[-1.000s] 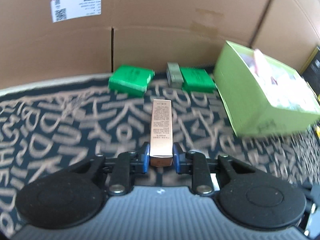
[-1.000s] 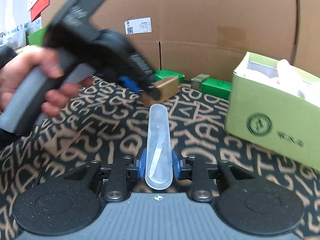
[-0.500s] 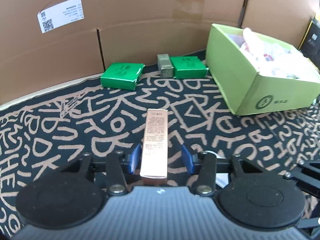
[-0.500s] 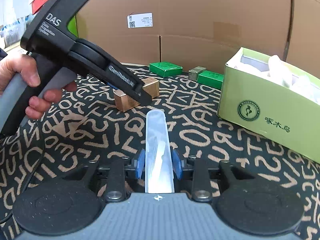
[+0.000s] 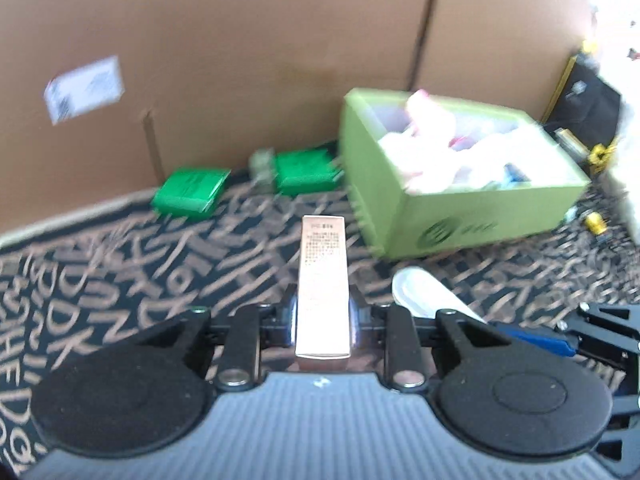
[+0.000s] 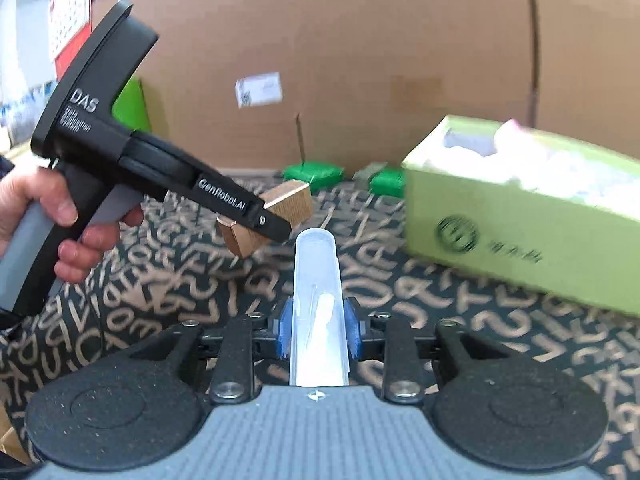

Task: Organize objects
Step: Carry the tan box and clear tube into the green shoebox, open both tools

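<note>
Rose-gold carton (image 5: 323, 288) in left claw (image 5: 322, 320)

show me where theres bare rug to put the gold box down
Open rug lies left of the gold box, in front of the flat green packet and the cardboard wall. It is crowded on the right: light green box, clear case, right gripper.

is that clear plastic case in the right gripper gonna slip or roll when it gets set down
The clear case looks smooth, so it may slide in the right gripper. Its end is rounded but the body seems flattish, so it probably won't roll. It appears thin-walled and likely light.
</note>
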